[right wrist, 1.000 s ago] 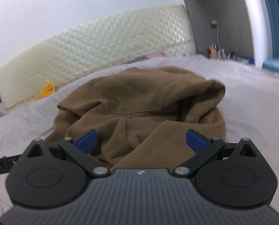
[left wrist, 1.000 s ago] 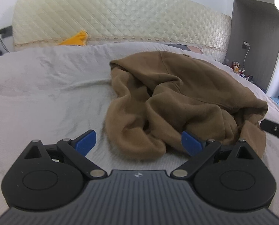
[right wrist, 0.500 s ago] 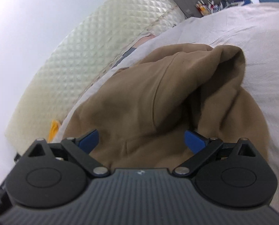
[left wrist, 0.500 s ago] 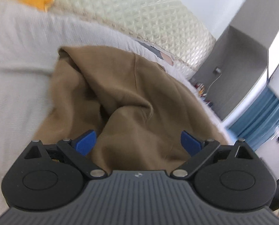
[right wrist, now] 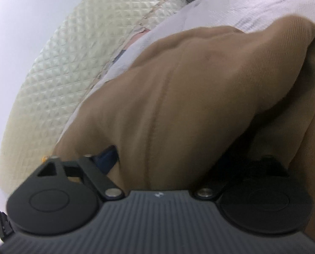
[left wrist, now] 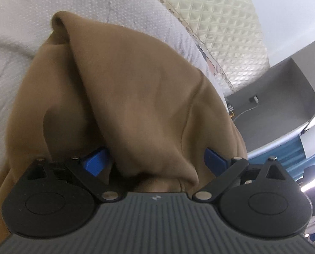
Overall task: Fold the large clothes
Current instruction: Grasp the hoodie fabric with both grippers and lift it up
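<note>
Bed w/ white sheet point(left wrist: 119, 2) and quilted cream headboard point(left wrist: 225, 27) behind. Brown hoodie point(left wrist: 136, 97) is lying bunched on the sheet. I'm seeing my left gripper point(left wrist: 155, 160) spread wide, cloth bulging betw the blue pads, not clamped. Right gripper point(right wrist: 163, 165): hoodie's covering one finger, can't tell its opening.

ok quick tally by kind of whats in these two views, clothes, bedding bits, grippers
Clothes: 1, the brown hoodie, crumpled in a heap.
Bedding: 2, the white bedspread and the quilted cream headboard.
Grippers: 2, the left gripper and the right gripper, both open and pushed into the fabric.
Total: 5
</note>
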### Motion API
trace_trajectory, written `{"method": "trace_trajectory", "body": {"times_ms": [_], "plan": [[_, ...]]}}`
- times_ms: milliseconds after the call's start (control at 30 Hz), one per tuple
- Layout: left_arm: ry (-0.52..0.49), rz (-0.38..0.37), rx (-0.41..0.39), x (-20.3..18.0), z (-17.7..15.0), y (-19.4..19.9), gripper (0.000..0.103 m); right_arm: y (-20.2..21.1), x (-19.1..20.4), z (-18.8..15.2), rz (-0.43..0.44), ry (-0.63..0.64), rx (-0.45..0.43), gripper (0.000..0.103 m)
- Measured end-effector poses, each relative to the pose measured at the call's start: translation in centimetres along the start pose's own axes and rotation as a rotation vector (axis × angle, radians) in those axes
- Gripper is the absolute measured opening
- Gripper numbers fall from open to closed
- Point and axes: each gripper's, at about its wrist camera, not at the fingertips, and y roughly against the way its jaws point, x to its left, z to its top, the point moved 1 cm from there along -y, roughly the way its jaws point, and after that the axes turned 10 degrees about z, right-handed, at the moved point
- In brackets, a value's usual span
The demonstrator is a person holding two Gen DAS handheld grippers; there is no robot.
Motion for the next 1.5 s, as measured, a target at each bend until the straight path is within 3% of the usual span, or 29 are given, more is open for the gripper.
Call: {"method": "trace_trajectory", "body": {"times_ms": [100,233,333,433,533,767,1000,1167,1400,1433,1467,1500], "plan": [[0.029,-0.001,0.001,-0.1,0.9,-1.5,0.083,-0.8,-0.7,0.4,0.008,-0.022,-0.002,0.078],[-0.019,0.099,0.01,-1.1,1.4,-3.0,0.052,-1.0,-0.6,1.0,0.034,-0.002,0.015,0.062],[-0.108,0.117,-0.057,-2.9,1.4,-1.3,0.027,-0.4,0.2,1.2,0.057,0.067,0.041,0.053],[-0.179,0.09,-0.143,-4.8,1.4,1.7,0.008,1.4,1.7,1.2,0.089,0.134,0.039,0.048],[-0.2,0.055,-0.236,-6.6,2.1,6.0,0.006,3.9,3.7,1.5,0.14,0.18,0.017,0.048],[-0.182,-0.06,-0.346,-10.5,3.4,16.9,0.006,11.9,8.9,2.8,0.232,0.22,0.008,0.047],[-0.193,-0.127,-0.427,-15.5,1.1,29.8,0.006,19.6,14.7,5.3,0.308,0.304,-0.069,0.046],[-0.191,-0.149,-0.536,-17.5,-1.5,40.8,0.006,25.6,20.7,6.5,0.383,0.39,-0.089,0.045],[-0.202,-0.144,-0.69,-19.9,-5.0,59.2,0.006,33.3,29.2,6.8,0.496,0.46,-0.091,0.042],[-0.2,-0.139,-0.706,-20.0,-5.8,61.7,0.006,34.4,30.4,6.6,0.511,0.472,-0.097,0.038],[-0.198,-0.134,-0.721,-20.1,-6.4,63.8,0.006,35.9,31.6,6.4,0.532,0.493,-0.123,0.026],[-0.194,-0.127,-0.739,-20.1,-7.0,66.2,0.006,37.3,32.6,6.4,0.563,0.504,-0.127,0.026]]}}
